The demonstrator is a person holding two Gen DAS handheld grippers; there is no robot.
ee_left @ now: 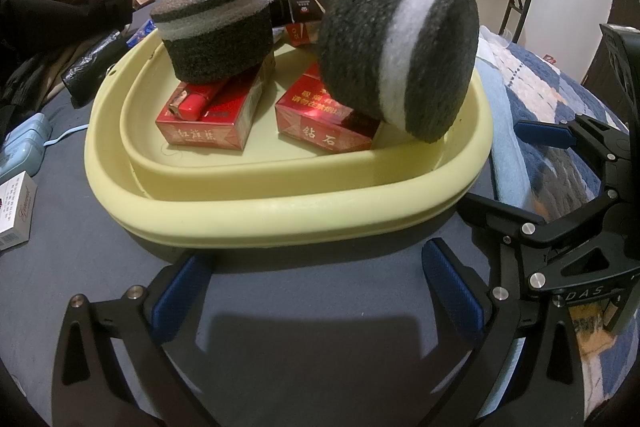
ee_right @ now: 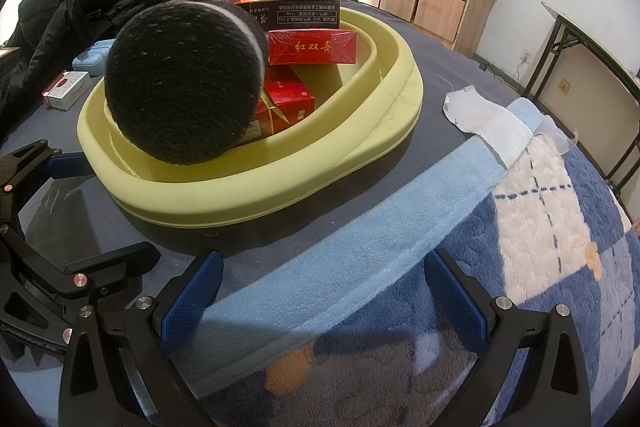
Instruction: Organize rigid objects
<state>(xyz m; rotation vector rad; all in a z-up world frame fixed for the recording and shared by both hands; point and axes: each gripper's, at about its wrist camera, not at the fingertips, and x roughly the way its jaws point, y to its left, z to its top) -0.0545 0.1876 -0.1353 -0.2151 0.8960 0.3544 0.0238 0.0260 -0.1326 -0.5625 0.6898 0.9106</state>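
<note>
A pale yellow plastic tub (ee_left: pixel 280 203) sits just ahead of both tongs, holding red card boxes (ee_left: pixel 208 123) and two dark round foam blocks (ee_left: pixel 400 55), one tipped over. The left tongs (ee_left: pixel 316 291) and right tongs (ee_right: pixel 320 299) are both spread apart and hold nothing. Bare grey bed sheet (ee_left: pixel 320 327) lies between them and the tub's thick rim.

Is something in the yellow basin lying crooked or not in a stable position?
Yes. The right foam cylinder is tilted, leaning on a red box and the basin rim. The other cylinder sits upright on a red box.
</note>
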